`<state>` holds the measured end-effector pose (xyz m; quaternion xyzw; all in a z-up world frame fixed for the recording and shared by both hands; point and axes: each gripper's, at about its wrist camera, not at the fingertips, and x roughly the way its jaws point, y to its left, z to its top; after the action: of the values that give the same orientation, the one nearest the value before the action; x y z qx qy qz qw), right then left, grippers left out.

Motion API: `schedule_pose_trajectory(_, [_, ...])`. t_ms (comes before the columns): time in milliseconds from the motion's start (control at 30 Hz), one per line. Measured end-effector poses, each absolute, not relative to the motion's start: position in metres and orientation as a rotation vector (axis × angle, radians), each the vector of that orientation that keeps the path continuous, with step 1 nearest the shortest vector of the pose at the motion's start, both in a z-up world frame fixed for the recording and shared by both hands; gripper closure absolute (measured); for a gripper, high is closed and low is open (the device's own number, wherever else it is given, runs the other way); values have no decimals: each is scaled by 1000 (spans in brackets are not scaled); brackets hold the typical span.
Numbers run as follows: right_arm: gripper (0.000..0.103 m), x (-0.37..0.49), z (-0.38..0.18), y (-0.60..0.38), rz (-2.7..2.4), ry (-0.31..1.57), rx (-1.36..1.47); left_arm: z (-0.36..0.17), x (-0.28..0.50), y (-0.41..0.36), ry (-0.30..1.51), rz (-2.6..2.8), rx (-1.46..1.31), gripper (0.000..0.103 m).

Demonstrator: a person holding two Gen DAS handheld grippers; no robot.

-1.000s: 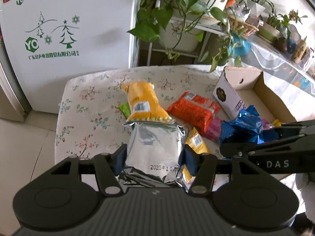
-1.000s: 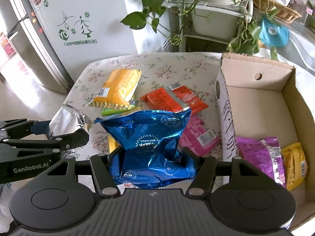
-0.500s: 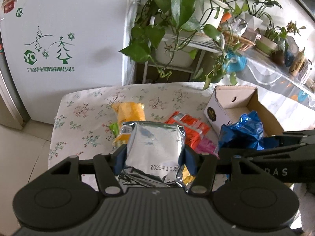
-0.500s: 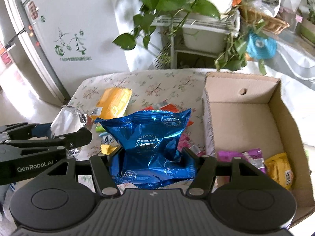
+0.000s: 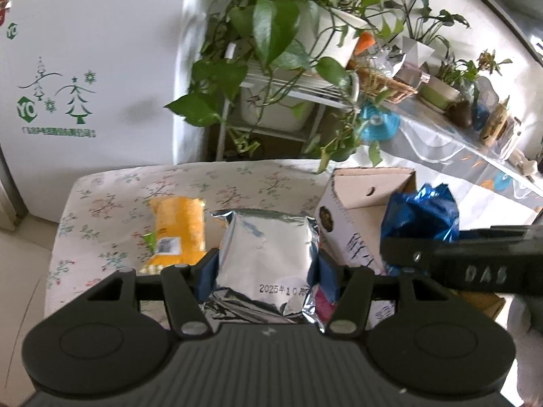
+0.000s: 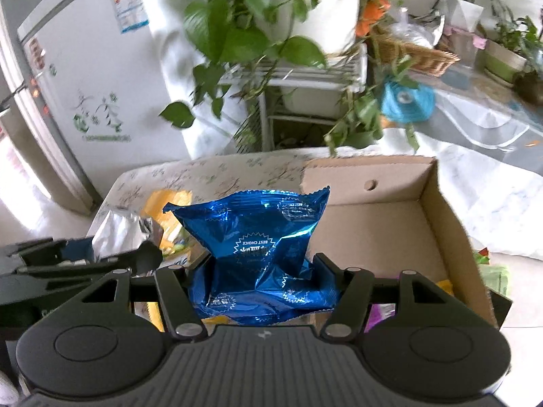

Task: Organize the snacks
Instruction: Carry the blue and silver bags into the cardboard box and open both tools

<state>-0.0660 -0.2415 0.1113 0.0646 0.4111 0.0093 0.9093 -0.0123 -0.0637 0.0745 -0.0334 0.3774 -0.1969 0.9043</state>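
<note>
My left gripper (image 5: 266, 271) is shut on a silver foil snack bag (image 5: 268, 257) and holds it above the floral table (image 5: 112, 203), just left of the cardboard box (image 5: 353, 210). My right gripper (image 6: 263, 274) is shut on a blue snack bag (image 6: 258, 237) and holds it at the near left side of the open box (image 6: 380, 227). The blue bag also shows in the left wrist view (image 5: 420, 213), and the silver bag in the right wrist view (image 6: 115, 230). An orange-yellow bag (image 5: 180, 227) lies on the table.
A pink packet (image 5: 322, 305) shows under the silver bag. Purple (image 6: 380, 315) and yellow (image 6: 444, 286) packets lie in the box's near end. A white fridge (image 5: 68, 68) stands behind the table, potted plants (image 5: 288, 34) on a rack, and a glass-topped shelf (image 5: 458, 142) to the right.
Both grippers rose and moved right toward the box with their bags. The red packets have slipped out of sight behind the held bags.
</note>
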Motion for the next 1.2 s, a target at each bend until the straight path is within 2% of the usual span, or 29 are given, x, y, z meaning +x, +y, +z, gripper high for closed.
schedule_pose_trajectory(333, [34,-74,132,-298,-81,773,227,76,-17,-100,759,-525,-79,45])
schedule_pose_trajectory(800, [34,-77,121,-333,-200,794,331,71,-35,-175,772,-725,-34,45])
schedule_pose_trajectory(933, [34,-75,115,-347,-221,807,391,66,-37,-192,778,-762,-14,51])
schedule_pose_trajectory(1067, [34,-74,110,-355,-259,818,394,60,-36,-202,796,-778,-20,50])
schedule_pose_trajectory(1100, [34,-74,108,-357,-266,818,415,58,-35,-203,809,-776,-27,48])
schedule_pose_trajectory(1133, [32,-75,107,-360,-274,818,439,57,-35,-202,822,-771,-38,41])
schedule_pose_trajectory(1167, [27,-76,106,-362,-273,819,461,56,-33,-201,834,-764,-47,34])
schedule_pose_trajectory(1200, [22,-76,106,-363,-265,822,479,56,-32,-199,837,-751,-51,31])
